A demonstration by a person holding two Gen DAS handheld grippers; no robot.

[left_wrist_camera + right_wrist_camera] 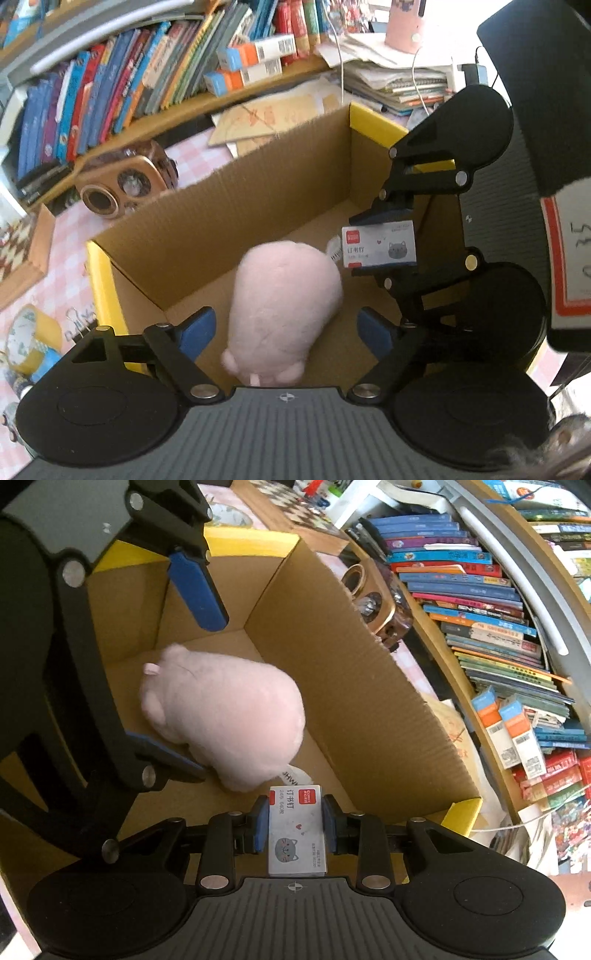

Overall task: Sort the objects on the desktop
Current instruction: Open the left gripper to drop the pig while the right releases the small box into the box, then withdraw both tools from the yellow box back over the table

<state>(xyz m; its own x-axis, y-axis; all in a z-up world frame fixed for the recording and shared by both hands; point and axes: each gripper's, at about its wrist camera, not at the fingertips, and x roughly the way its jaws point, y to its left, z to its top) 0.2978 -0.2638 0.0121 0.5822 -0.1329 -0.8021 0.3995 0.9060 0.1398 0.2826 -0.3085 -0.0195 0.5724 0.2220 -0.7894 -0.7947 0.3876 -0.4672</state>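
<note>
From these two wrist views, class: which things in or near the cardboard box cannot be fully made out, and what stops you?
- Pink plush toy: its face, left wrist view; turned away and blurred.
- Toy's tag: right wrist view; print mostly hidden by the plush and the staple box.
- Box floor: right wrist view; near part covered by the right claw.

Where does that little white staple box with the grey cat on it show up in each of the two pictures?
Left wrist view: staple box at right of centre, clamped in the right gripper, beside the pink plush toy.
Right wrist view: staple box at bottom centre, between that gripper's blue pads.
Shared landmark: the cardboard box with yellow flaps.
</note>
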